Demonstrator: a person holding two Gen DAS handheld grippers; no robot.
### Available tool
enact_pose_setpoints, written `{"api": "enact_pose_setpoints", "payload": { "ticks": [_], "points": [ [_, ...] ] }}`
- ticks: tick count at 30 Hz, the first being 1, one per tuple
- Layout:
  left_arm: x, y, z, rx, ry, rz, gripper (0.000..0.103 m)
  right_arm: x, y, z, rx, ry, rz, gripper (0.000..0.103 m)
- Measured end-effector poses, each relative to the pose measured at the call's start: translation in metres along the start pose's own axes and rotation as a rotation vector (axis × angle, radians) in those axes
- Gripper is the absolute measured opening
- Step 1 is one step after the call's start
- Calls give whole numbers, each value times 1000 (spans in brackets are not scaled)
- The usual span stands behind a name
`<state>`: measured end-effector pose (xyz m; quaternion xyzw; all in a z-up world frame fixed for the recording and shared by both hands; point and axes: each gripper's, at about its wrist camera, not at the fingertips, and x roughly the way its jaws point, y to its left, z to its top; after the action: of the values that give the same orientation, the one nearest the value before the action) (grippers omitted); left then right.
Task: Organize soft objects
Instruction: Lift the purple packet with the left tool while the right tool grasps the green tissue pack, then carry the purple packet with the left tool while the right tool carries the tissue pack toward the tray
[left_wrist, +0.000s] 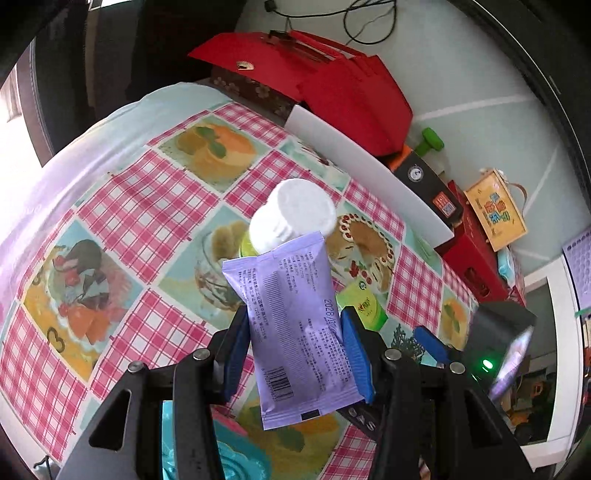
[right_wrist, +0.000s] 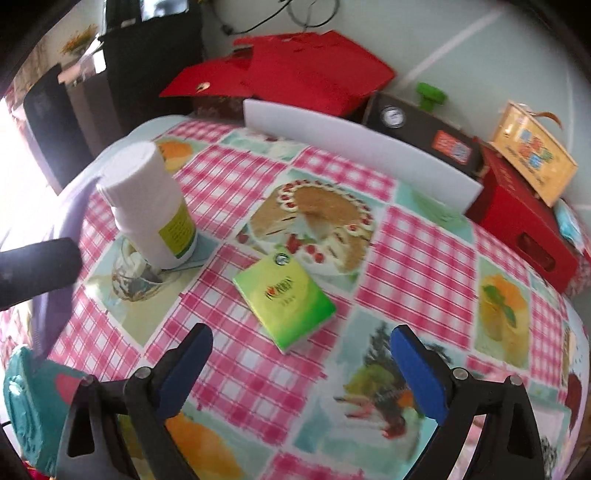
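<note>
The left tongs (left_wrist: 295, 350) clamp a purple packet (left_wrist: 295, 325) above the counter (left_wrist: 140, 206). The right tongs (right_wrist: 301, 363) gape wide and empty over a green pack (right_wrist: 286, 302) lying mid-counter beside a white bottle (right_wrist: 151, 206).

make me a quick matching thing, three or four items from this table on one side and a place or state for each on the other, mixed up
Things:
1. purple packet
2. white bottle
3. green pack
4. right gripper

States:
A. lying flat on the tablecloth
B. jaws open, nothing between them
C. standing upright
D. clamped in the left gripper

Pairs: 1-D, 2-C, 3-A, 4-B
</note>
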<state>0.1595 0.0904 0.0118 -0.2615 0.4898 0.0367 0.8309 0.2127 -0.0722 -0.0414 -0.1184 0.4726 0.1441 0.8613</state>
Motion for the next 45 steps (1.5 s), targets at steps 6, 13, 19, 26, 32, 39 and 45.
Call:
{"api": "enact_pose_setpoints", "payload": {
  "ticks": [6,13,19,26,32,39,45],
  "points": [
    [4,11,2,-36,10,1,50,29,2,8,-16,58,2,88],
    [6,13,2,-45,20,-5,50,38,2,11,-16,70,21,69],
    [7,13,3,-46,24,-5,50,32,8,7,-26,62,16,63],
    [5,4,1,-16,21,-13,50,-1,3,-12,17,21,16,62],
    [-6,-8,-4,26,2,-28,50,-44,-9,-32,85,-39,-4,62],
    [-9,-24,-17,94,7,-33,50,-85,-29,-57,176,-84,-51,62],
    [-16,-44,-29,161,3,-49,50,-119,-45,-81,236,-120,-71,62]
  ]
}}
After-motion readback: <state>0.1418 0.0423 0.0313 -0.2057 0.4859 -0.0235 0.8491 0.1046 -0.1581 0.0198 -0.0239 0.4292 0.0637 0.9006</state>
